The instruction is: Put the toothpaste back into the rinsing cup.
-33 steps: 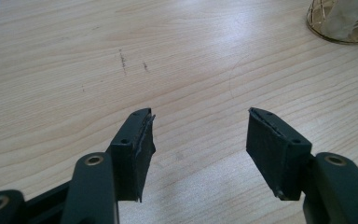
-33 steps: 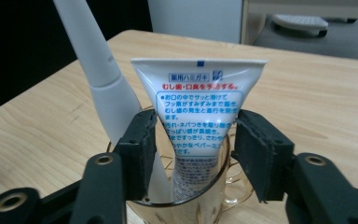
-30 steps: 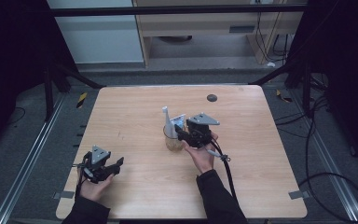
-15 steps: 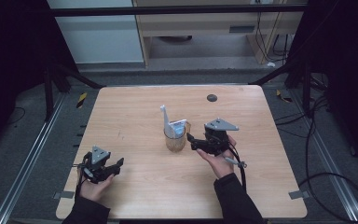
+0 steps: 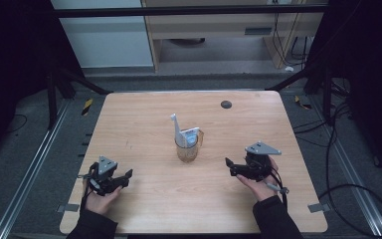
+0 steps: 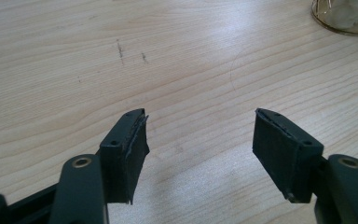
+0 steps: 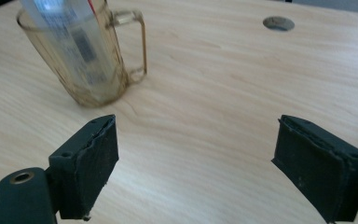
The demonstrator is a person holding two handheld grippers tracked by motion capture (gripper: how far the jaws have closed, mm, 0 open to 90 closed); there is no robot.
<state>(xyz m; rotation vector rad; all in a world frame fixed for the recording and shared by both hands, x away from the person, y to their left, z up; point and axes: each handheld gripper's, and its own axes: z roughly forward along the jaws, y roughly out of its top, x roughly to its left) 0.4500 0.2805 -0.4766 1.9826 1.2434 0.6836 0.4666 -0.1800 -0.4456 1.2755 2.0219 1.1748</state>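
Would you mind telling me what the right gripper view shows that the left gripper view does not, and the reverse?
Right gripper view alone: the clear glass mug's handle, the white plastic tube standing in the mug, and the round dark grommet hole in the table. Left gripper view alone: short dark scratch marks on the wood. Both: the light wooden table, part of the clear glass mug, and a pair of black jaws standing open with nothing between them.

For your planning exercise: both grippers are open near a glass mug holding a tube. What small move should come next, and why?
Probably rest: the tube already stands in the glass mug, and the right gripper and left gripper sit apart from it, open and empty.
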